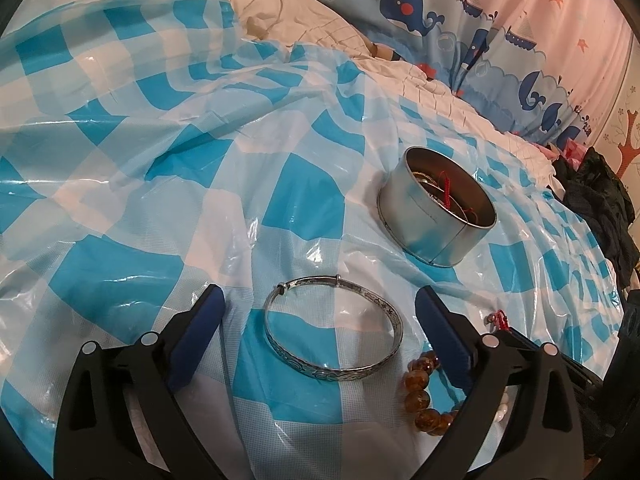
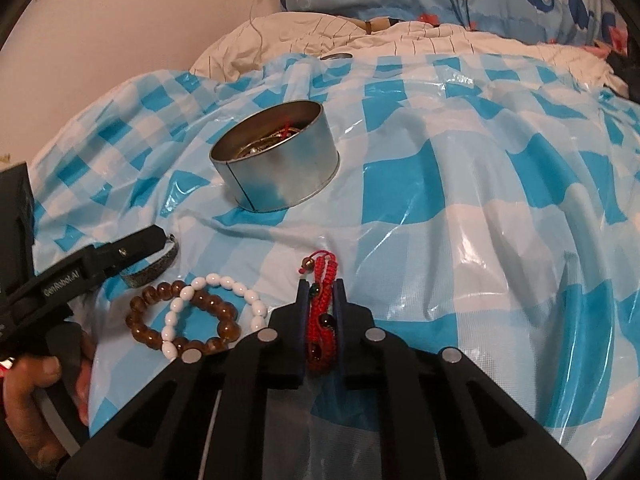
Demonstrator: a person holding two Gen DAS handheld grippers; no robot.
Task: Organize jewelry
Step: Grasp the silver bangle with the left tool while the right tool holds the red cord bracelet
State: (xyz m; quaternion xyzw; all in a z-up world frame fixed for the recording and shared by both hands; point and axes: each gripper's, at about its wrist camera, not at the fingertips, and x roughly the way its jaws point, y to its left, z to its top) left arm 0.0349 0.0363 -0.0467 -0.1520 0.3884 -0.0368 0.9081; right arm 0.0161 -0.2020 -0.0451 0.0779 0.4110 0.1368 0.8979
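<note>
Warm, fairly dim indoor light from overhead. Glare streaks the glossy checked plastic sheet (image 1: 160, 184) in white patches — strongest near my right side. My fingers cast soft shadows just beneath them. Both fisheye views bend hard at the edges, with black vignetting in the corners. The centre is reasonably sharp; the whale-print curtain (image 1: 420, 4) is softer — slightly washed pink.

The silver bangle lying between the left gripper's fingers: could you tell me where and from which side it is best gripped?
Grip the silver bangle across its near rim, coming down from above. It lies flat on the checkered sheet, so only the thin band offers a hold. The left gripper is open astride it.
</note>
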